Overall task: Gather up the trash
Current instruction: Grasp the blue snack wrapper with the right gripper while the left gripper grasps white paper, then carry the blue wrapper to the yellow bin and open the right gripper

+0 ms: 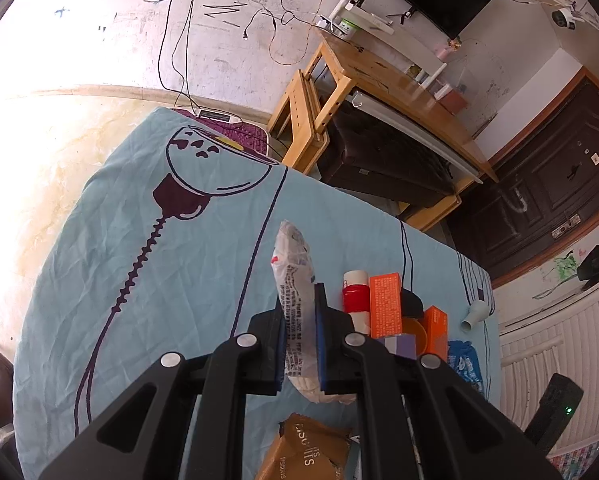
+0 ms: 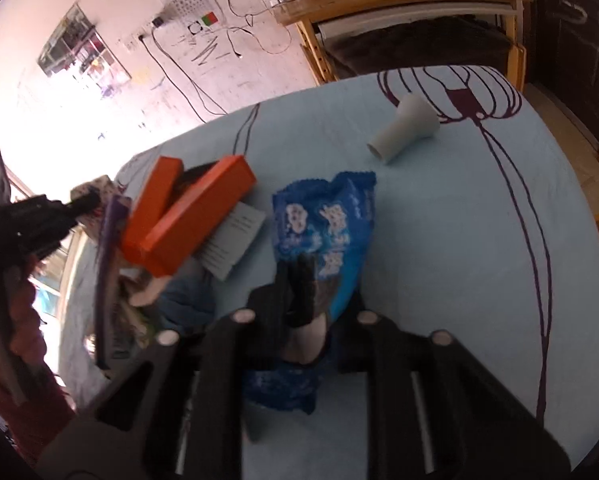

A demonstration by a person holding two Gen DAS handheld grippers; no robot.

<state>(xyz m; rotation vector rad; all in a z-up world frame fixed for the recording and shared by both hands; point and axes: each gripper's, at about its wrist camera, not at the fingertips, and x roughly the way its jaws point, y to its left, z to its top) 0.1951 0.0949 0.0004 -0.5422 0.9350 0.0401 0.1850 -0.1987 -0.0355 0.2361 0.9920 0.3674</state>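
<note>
The left gripper squeezes a white wrapper above the blue tablecloth. The right gripper pinches a blue snack bag lying on the cloth. Left of it sit orange boxes. A wooden desk stands beyond the table by the scribbled wall.

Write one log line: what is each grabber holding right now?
left gripper: shut on white wrapper | right gripper: shut on blue snack bag | tablecloth: orange boxes left

The left gripper was black, with silver rivets and blue-faced fingers; the right gripper matched; a maroon sleeve showed.
</note>
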